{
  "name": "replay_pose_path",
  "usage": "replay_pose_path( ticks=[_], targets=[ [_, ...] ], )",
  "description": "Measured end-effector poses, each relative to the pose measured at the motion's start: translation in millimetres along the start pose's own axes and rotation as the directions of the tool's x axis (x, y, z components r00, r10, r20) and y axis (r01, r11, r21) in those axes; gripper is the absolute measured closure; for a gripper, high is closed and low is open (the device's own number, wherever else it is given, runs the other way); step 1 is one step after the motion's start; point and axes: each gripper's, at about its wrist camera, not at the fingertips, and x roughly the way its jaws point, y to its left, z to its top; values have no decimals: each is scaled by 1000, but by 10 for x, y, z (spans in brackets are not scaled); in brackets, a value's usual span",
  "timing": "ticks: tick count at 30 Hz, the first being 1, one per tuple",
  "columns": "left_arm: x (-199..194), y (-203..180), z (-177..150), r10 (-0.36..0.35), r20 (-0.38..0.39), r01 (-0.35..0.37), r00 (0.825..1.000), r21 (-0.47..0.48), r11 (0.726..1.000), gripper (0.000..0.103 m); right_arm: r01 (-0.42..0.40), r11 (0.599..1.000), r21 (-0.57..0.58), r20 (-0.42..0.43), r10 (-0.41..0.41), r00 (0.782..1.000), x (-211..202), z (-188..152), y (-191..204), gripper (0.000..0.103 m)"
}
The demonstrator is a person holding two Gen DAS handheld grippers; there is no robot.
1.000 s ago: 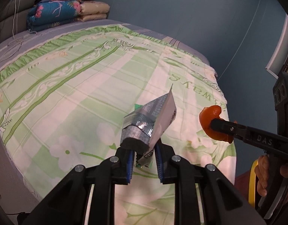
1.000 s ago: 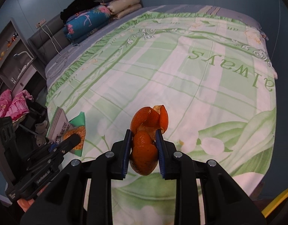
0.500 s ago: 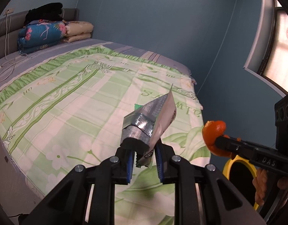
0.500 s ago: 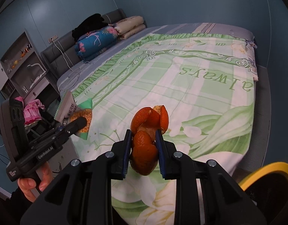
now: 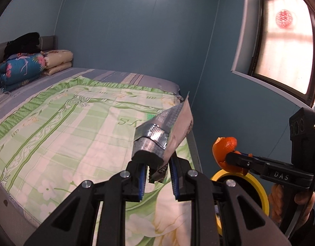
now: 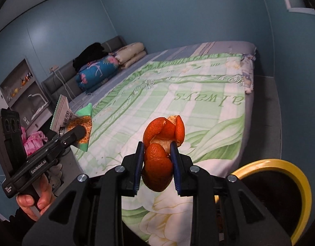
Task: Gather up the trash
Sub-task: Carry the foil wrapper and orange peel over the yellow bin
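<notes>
My left gripper [image 5: 156, 167] is shut on a silver snack wrapper [image 5: 163, 133] and holds it in the air above the near edge of the bed. The wrapper [image 6: 72, 123] and left gripper [image 6: 75, 132] also show at the left of the right wrist view. My right gripper [image 6: 157, 153] is shut on an orange peel [image 6: 160, 143]; it shows in the left wrist view [image 5: 229, 157] with the peel [image 5: 224, 149] over a yellow-rimmed bin [image 5: 257, 186]. The bin [image 6: 280, 164] sits on the floor at the lower right, beside the bed's corner.
A bed with a green and white quilt [image 6: 188, 102] fills the middle. Folded blankets and dark clothes [image 6: 100, 67] lie at its head. A shelf unit [image 6: 20, 90] stands at the left. A blue wall and a window [image 5: 286, 41] are at the right.
Both grippers have pulled back from over the bed and swung toward its foot corner, each still holding its item. The yellow-rimmed bin has come into view below the right gripper.
</notes>
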Motion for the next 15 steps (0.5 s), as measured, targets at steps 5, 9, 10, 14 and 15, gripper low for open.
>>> replay_pose_path(
  ticks=[5, 9, 10, 14, 15],
  targets=[
    [-20, -256, 39, -39, 8, 39, 999, 28, 999, 84, 37, 999, 21, 68, -39, 997, -333, 2, -153, 79],
    [-25, -469, 62, -72, 11, 71, 997, 55, 996, 84, 70, 997, 44, 104, -74, 992, -537, -33, -297, 79],
    [-20, -523, 64, -80, 10, 79, 997, 66, 995, 84, 79, 996, 51, 112, -84, 990, -588, -48, -331, 79],
    [21, -722, 71, -104, 4, 103, 995, 101, 990, 84, 109, 992, 68, 133, -117, 984, -737, -105, -437, 79],
    [40, -756, 75, -110, 1, 109, 994, 106, 988, 84, 124, 990, 70, 140, -133, 981, -782, -129, -453, 79]
  ],
)
